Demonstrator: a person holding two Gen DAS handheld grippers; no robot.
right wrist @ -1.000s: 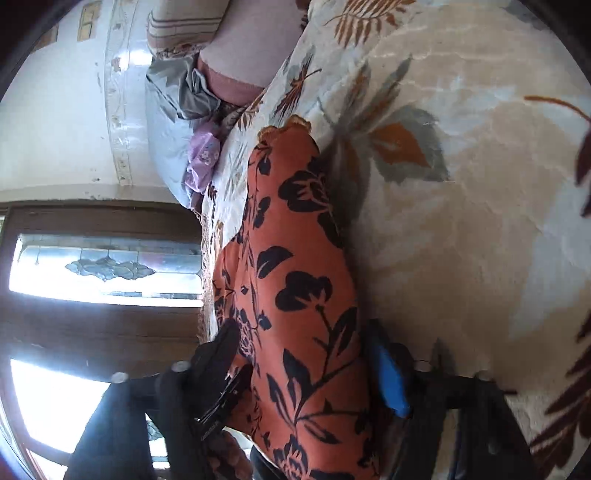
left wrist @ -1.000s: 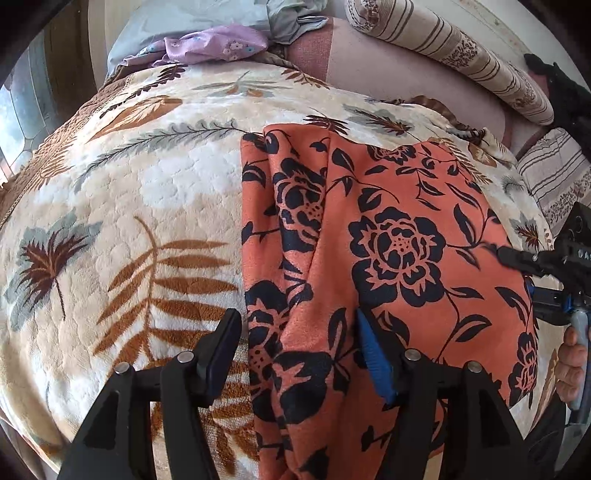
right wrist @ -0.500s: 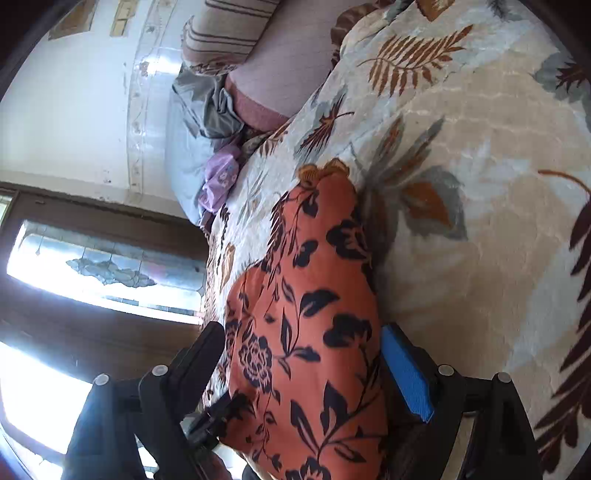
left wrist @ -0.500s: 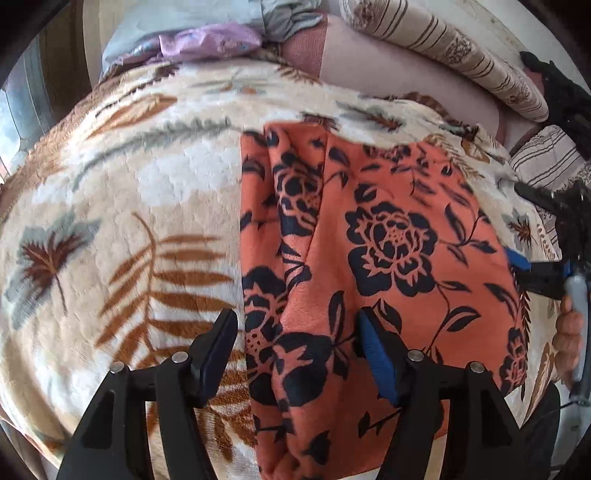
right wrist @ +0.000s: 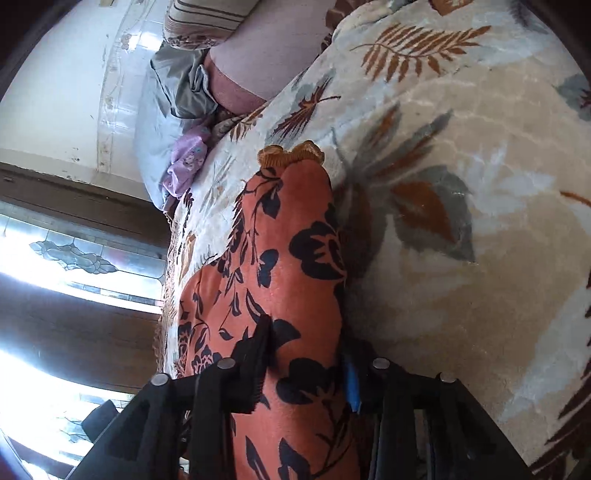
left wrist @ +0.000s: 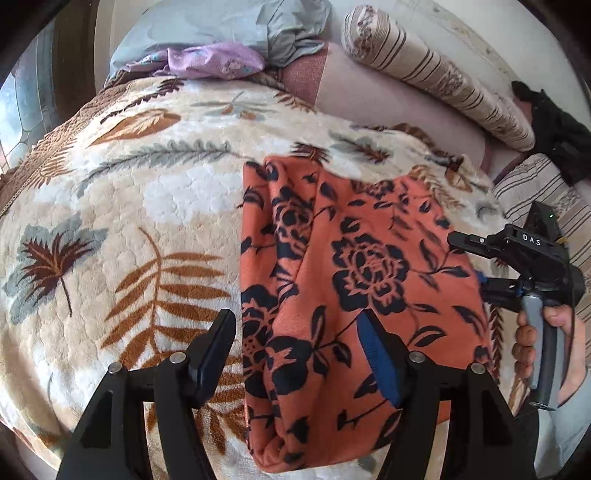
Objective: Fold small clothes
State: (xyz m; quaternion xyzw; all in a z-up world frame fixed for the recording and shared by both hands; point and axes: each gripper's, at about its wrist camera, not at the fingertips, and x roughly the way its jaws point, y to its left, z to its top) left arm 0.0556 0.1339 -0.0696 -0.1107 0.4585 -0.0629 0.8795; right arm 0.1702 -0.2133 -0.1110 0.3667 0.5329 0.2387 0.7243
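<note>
An orange garment with black flowers (left wrist: pixel 354 280) lies folded on a leaf-patterned blanket (left wrist: pixel 122 229). My left gripper (left wrist: pixel 295 350) hovers open over its near left edge, one finger over the blanket, the blue-padded finger (left wrist: pixel 376 362) over the cloth. My right gripper (left wrist: pixel 471 262) is at the garment's right edge, held by a hand. In the right wrist view the right gripper (right wrist: pixel 306 354) has its jaws narrowed around a ridge of the orange garment (right wrist: pixel 291 258), squeezing the cloth between them.
A purple garment (left wrist: pixel 214 61) and grey-blue bedding (left wrist: pixel 221 26) lie at the head of the bed. A striped bolster (left wrist: pixel 436 74) runs along the back right. A black item (left wrist: pixel 554 122) sits far right. A window (right wrist: pixel 74 258) is on the left side.
The right gripper's jaws have narrowed onto the garment's right edge. The left gripper has drawn back slightly and stays open above the cloth.
</note>
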